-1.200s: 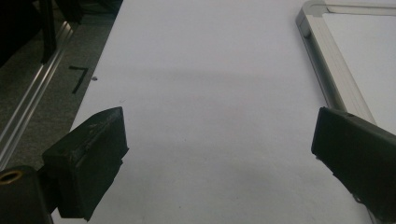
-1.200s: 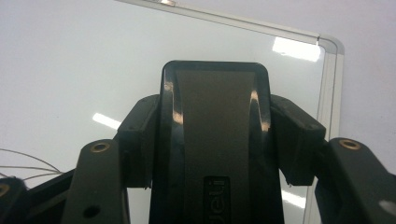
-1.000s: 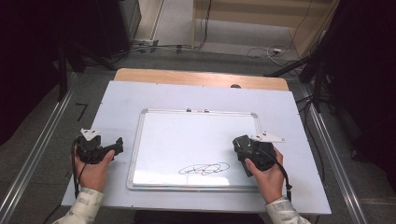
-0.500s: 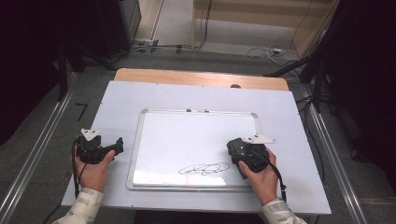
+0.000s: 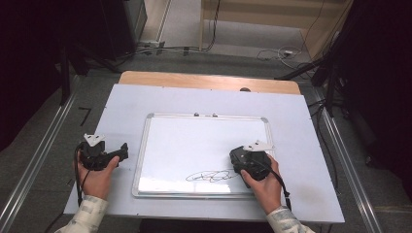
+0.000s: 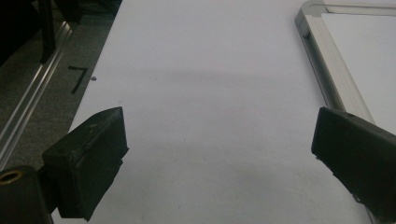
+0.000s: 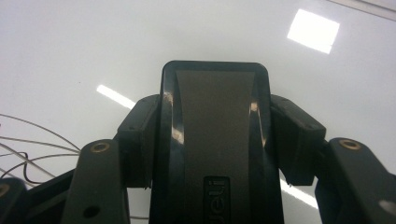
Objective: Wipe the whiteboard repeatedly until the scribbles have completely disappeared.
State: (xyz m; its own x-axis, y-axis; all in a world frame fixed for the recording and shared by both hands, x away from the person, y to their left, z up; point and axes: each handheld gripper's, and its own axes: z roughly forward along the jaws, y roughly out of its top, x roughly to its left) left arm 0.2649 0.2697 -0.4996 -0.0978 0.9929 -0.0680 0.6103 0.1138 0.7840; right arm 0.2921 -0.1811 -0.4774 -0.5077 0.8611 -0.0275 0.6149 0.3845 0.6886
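Right gripper (image 5: 241, 162) is clamped on a black eraser (image 7: 215, 140) over the whiteboard (image 5: 194, 145) near its front-right corner, just right of the scribble (image 5: 212, 176), which looks unwiped, so erasing's all left; left gripper (image 6: 219, 154) wide open, empty, at desk's (image 5: 291, 111) front-left.
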